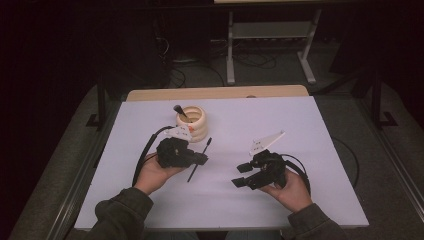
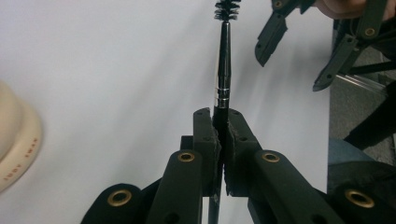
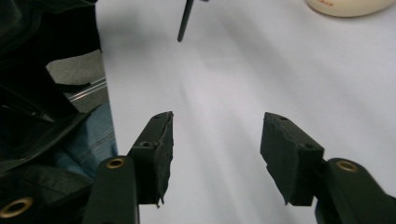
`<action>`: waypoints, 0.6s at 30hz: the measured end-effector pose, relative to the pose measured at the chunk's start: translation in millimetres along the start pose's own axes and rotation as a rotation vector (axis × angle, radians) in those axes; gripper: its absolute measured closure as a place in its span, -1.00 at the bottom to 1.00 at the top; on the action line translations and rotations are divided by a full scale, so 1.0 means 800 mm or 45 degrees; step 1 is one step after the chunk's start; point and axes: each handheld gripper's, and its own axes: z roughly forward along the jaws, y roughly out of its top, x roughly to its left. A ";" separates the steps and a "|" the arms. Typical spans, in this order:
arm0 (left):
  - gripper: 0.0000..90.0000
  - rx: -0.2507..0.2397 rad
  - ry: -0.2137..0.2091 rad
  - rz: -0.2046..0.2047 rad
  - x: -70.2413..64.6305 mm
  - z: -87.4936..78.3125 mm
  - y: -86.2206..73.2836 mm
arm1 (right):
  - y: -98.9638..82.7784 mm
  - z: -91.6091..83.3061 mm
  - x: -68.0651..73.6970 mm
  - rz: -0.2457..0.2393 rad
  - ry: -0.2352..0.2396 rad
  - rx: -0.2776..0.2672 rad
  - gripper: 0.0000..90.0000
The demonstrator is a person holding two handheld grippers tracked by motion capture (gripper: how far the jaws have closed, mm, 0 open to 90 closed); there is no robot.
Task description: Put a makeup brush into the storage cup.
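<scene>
Two brushes on record, one holder, two claws.

Item 1: slim black spoolie brush (image 2: 223,70), bristle head at the far end, clamped at mid-handle in the left claw (image 1: 202,158), jaws clenched hard on the shaft. In the high view the brush (image 1: 199,160) runs slantwise above the white tabletop (image 1: 320,125), just near and right of the holder, its lower tip pointing toward the person.

Item 2: cream ribbed brush holder (image 1: 192,123), far left of centre, upright. One dark brush (image 1: 179,111) already stands in it, leaning left.

Item 3: right claw (image 1: 243,175), jaws released and spread wide, nothing between them, hovering over bare tabletop well right of the left claw; the spoolie's handle end (image 3: 185,21) lies ahead of it.

Status, judged: one brush stowed; the spoolie is picked up but not yet in the holder. Remaining: carry it over the rim and drop it in.
</scene>
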 end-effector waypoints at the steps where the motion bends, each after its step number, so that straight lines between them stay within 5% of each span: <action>1: 0.89 0.002 0.007 0.005 0.003 -0.001 0.001 | -0.003 -0.001 -0.001 0.003 -0.004 -0.002 -0.08; 18: 0.89 -0.066 0.077 -0.076 0.032 -0.015 0.023 | -0.035 -0.021 -0.020 0.063 -0.101 -0.058 -0.28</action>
